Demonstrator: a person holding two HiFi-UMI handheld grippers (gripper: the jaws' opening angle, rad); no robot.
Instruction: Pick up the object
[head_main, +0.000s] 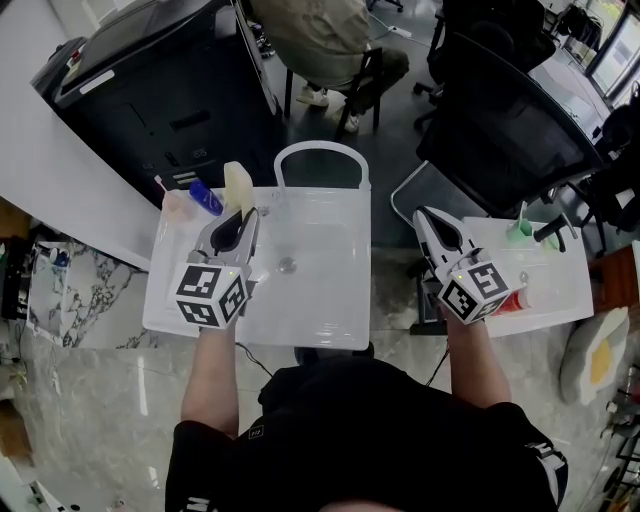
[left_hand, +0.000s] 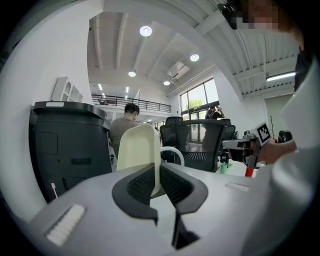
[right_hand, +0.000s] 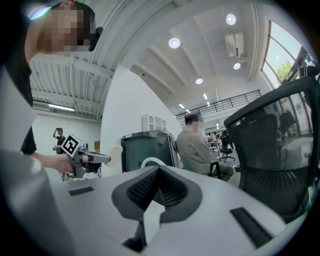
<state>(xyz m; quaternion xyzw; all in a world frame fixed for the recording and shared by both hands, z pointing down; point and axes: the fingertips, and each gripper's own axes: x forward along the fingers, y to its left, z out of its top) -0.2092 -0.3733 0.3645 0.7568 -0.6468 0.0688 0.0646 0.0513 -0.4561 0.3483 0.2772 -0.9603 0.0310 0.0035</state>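
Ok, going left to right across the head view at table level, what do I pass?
Pinkish container → blue bottle → cream object → tray drain → right gripper → green bottle.

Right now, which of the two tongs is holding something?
The left tongs: they pinch a flat cream-coloured piece that sticks up between them. The right tongs are shut with nothing in them.

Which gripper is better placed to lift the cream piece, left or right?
Left. The left gripper is shut on the cream piece; the right gripper is shut, empty and off to the side.
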